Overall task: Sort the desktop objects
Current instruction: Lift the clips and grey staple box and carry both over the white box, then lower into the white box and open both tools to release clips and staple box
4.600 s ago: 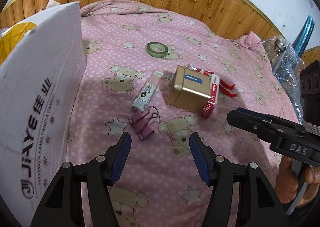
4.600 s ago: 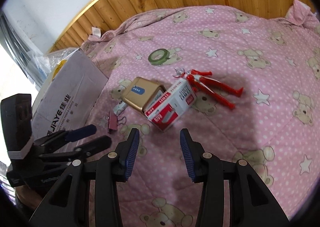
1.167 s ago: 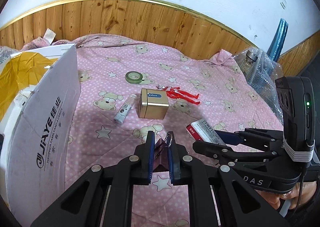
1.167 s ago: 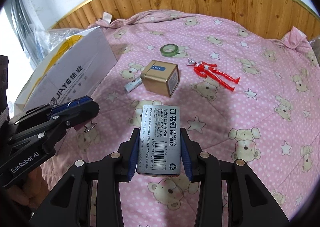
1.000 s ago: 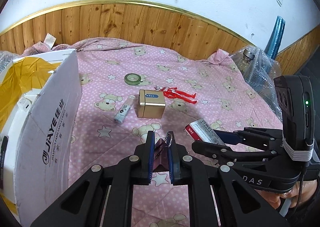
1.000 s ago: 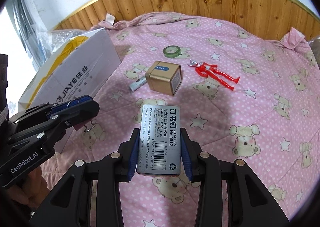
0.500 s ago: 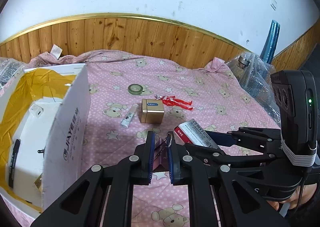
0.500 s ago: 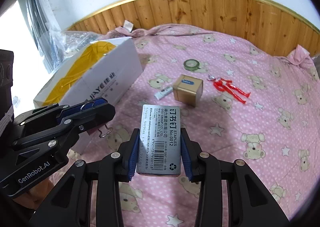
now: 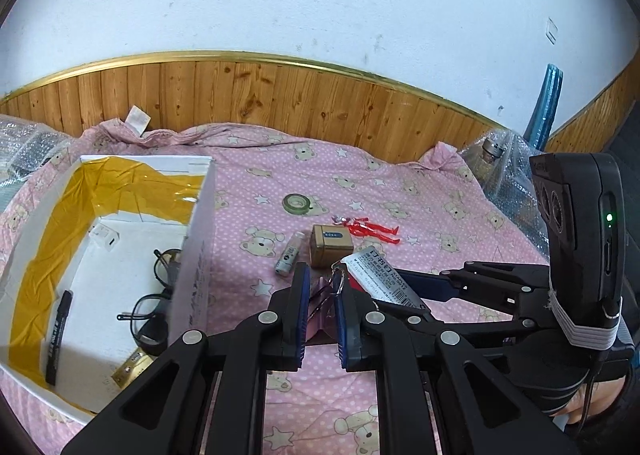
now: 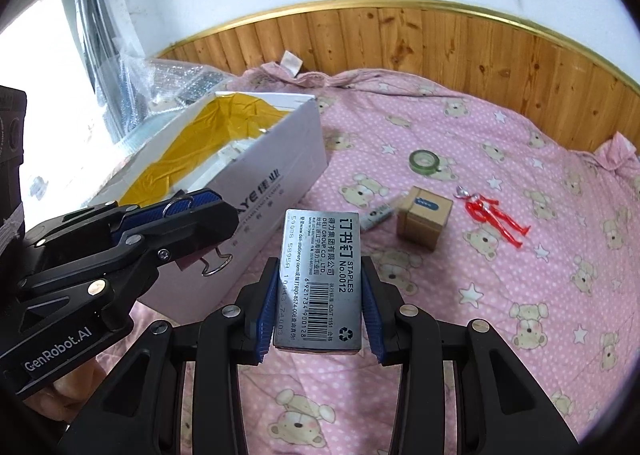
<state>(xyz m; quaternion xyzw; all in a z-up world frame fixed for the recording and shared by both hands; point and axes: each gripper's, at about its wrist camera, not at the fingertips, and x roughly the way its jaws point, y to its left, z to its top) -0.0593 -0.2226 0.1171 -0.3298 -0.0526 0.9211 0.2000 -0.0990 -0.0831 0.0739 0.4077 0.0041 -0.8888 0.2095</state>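
A pink bear-print bedsheet (image 9: 420, 191) covers the whole work surface, backed by wood panelling. On its left side stands an open white cardboard box (image 9: 200, 239) lined with yellow tape, holding spectacles (image 9: 154, 295), a black marker (image 9: 58, 339) and a brass piece near the front wall.

Both grippers are held raised over the sheet, side by side, just right of the box. The right gripper (image 10: 320, 291) points forward and level, its blue pads clamped on the two long sides of a grey staples box (image 10: 322, 275), label facing up. The left gripper (image 9: 318, 303) is pinched on a pink binder clip (image 9: 320, 295), whose wire handles stick out past the fingers; a hand (image 10: 76, 375) shows under its handle.

Lying on the sheet well beyond them are a gold tin (image 9: 331, 241), a red toy figure (image 9: 370, 229), a small white tube (image 9: 289, 253) just left of the tin, and a green tape roll (image 9: 297, 203) farther back.
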